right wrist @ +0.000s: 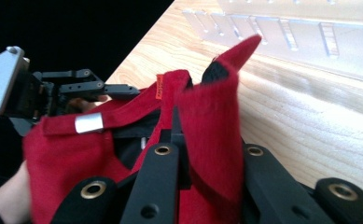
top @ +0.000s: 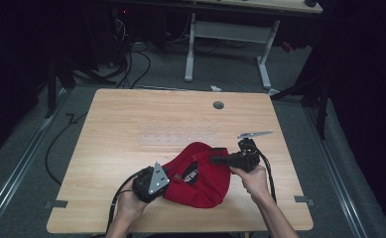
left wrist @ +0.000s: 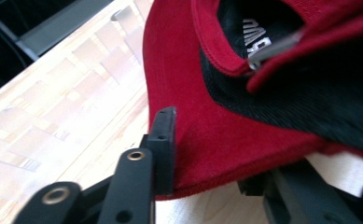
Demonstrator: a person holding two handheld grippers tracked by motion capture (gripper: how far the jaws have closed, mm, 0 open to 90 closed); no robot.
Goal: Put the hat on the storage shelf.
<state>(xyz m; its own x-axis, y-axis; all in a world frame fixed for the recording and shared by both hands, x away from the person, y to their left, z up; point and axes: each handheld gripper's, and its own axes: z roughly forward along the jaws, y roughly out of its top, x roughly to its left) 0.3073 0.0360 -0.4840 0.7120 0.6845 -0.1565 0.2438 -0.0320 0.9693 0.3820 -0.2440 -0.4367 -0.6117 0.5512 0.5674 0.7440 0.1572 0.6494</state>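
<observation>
Red cap (top: pixel 200 173) pinched at opposite edges by left gripper (top: pixel 166 174) and right gripper (top: pixel 215 159) fingers (right wrist: pixel 177 126) on tabletop (top: pixel 131 129); apparently mid-handling, no end state evident.

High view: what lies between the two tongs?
The red cap spans the stretch between the left tongs and right tongs; each grips an edge of it, seen in the high view.

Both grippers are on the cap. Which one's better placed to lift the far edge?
Right, probably. The right gripper is clamped on the cap at its far edge, with fabric between its jaws. The left gripper pinches the near-left rim, so it would have to let go and reach across.
</observation>
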